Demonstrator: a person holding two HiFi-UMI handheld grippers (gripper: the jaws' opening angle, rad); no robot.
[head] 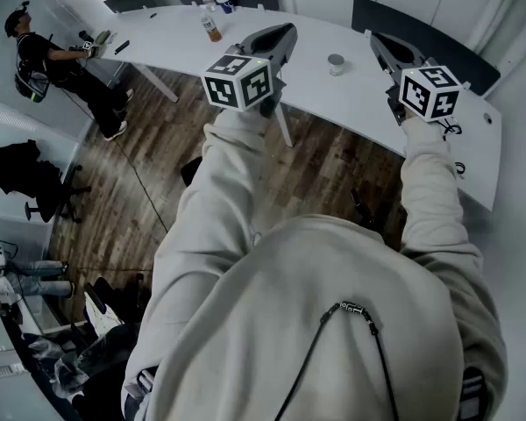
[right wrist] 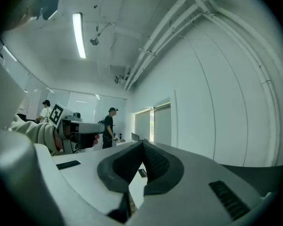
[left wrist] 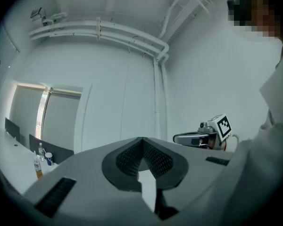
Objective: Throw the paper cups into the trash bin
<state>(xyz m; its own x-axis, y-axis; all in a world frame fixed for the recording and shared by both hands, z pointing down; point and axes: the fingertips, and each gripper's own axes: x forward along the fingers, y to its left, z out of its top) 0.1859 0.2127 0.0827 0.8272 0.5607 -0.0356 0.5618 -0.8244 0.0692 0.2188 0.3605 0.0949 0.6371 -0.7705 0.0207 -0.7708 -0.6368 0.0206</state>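
White desk (head: 351,95) curves over a wooden floor (head: 158,182), and one paper cup (head: 336,63) stands upright on it, between the left tool (head: 285,32) and the right tool (head: 377,40), apart from both. Each tool is held level above the desk. The left tool's jaws meet tip to tip with nothing between them, and the right tool's jaws are fully together and empty too. Farther along the desk stands a bottle (head: 210,26), and a person (head: 39,55) is at the far end.

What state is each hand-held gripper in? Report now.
Left hand-held gripper: closed, holding nothing.
Right hand-held gripper: closed, holding nothing.
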